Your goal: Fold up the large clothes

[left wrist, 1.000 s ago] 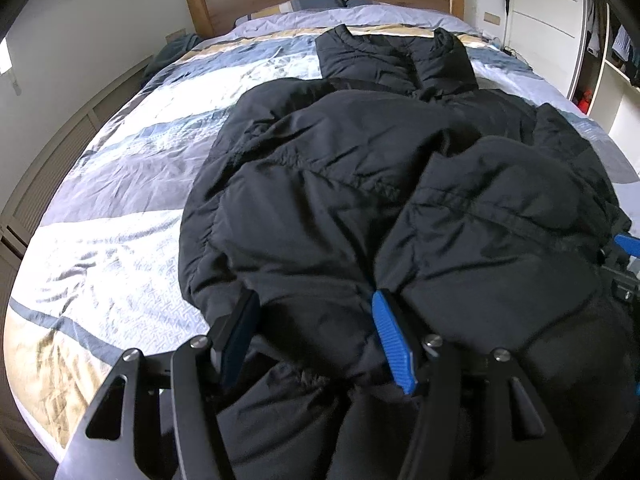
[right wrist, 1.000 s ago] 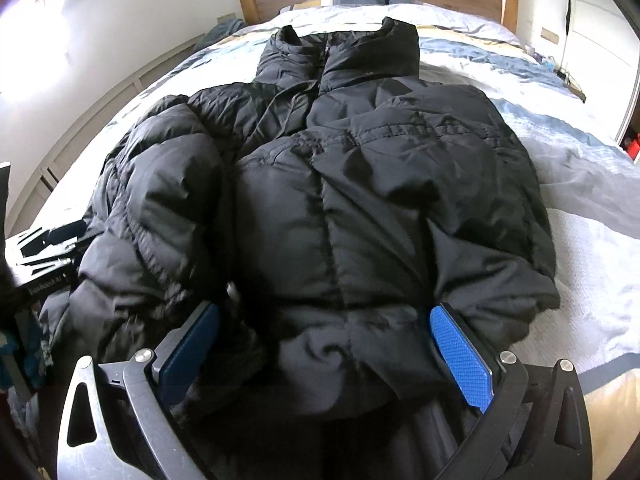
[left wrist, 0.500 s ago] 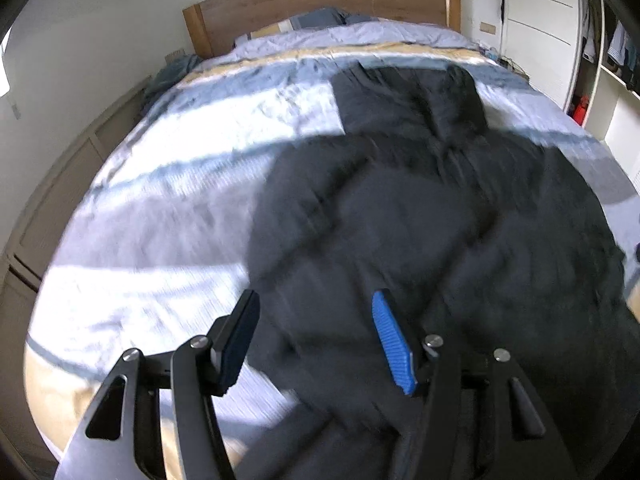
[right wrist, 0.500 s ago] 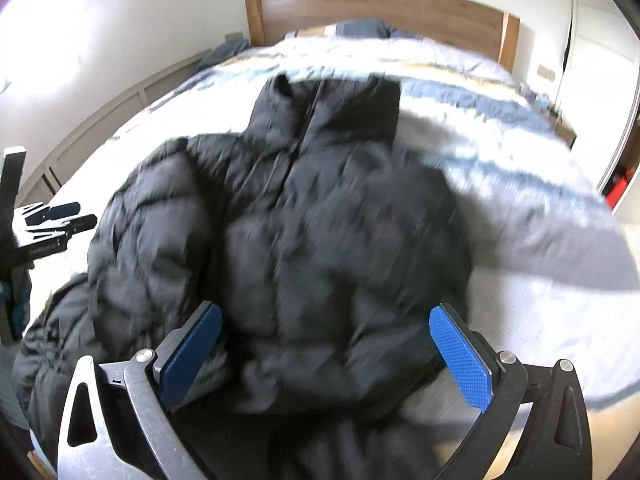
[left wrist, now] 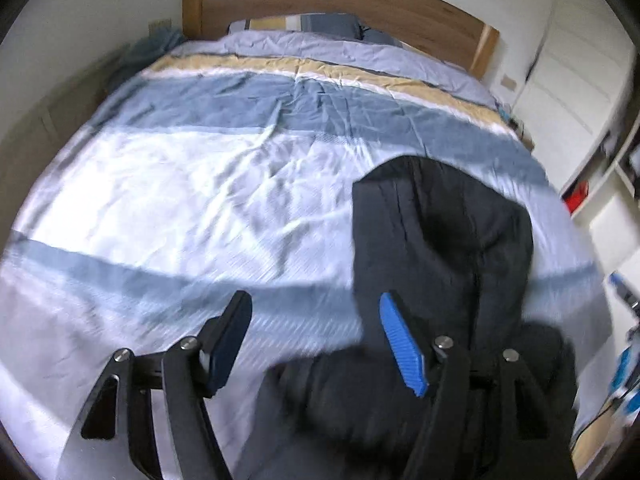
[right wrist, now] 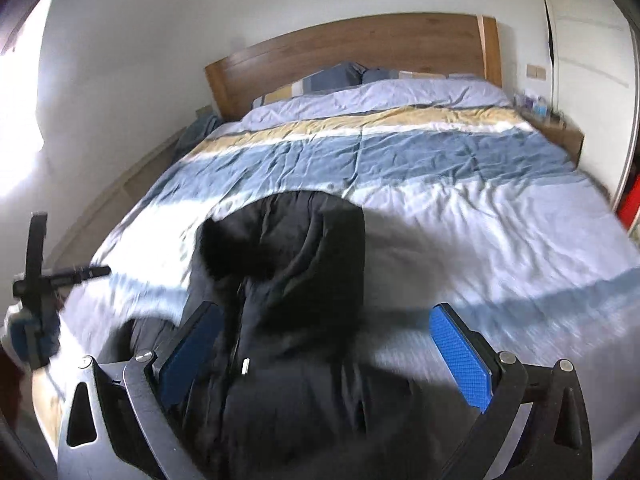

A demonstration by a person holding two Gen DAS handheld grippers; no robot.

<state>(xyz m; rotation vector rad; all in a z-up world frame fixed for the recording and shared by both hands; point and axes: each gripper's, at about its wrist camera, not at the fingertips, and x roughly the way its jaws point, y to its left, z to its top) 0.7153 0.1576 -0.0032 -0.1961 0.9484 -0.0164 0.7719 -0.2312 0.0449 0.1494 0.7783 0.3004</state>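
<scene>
Left gripper fingers wide, just been opening, only striped bed between them. Black jacket heaped beyond and under its right finger, blurred. Right gripper fingers wide apart, jacket bulk lying between, closer to the left one, no visible pinch. Wooden headboard far ahead.

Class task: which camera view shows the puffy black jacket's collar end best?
The right wrist view: the puffy black jacket lies central, collar and zip visible. The left wrist view shows it off to the right, partly behind the gripper's finger.
</scene>
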